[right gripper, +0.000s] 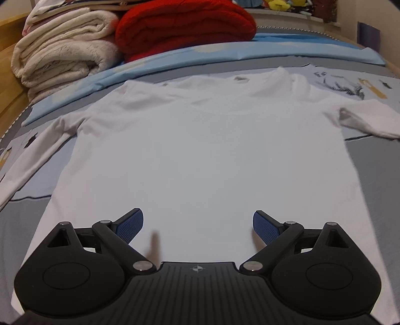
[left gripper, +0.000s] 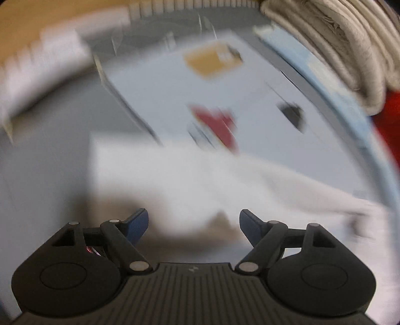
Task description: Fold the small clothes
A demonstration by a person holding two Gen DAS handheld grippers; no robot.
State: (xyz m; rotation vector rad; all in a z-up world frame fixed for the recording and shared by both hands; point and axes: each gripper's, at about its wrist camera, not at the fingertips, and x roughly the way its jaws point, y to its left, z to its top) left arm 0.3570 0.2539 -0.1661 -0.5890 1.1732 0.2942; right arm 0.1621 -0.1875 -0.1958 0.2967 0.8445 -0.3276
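The white shirt (right gripper: 200,150) lies flat on the bed (right gripper: 370,155). It looks soft and light; grab a sleeve. Both grippers, left (left gripper: 193,223) and right (right gripper: 198,225), are spread wide, holding nothing.

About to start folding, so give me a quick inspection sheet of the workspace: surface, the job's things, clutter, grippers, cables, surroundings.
Surface: bed with a grey patterned cover and a light blue sheet behind it.
Job's things: white long-sleeved shirt spread flat, sleeves out to both sides, not yet folded.
Clutter: folded cream blankets and a folded red blanket stacked at the far end.
Grippers: right gripper low over the shirt's near hem, jaws open, empty; left gripper jaws open, empty, view motion-blurred.
Cables: nothing seen.
Surroundings: wooden bed frame; colourful items on a far ledge, too small to identify.
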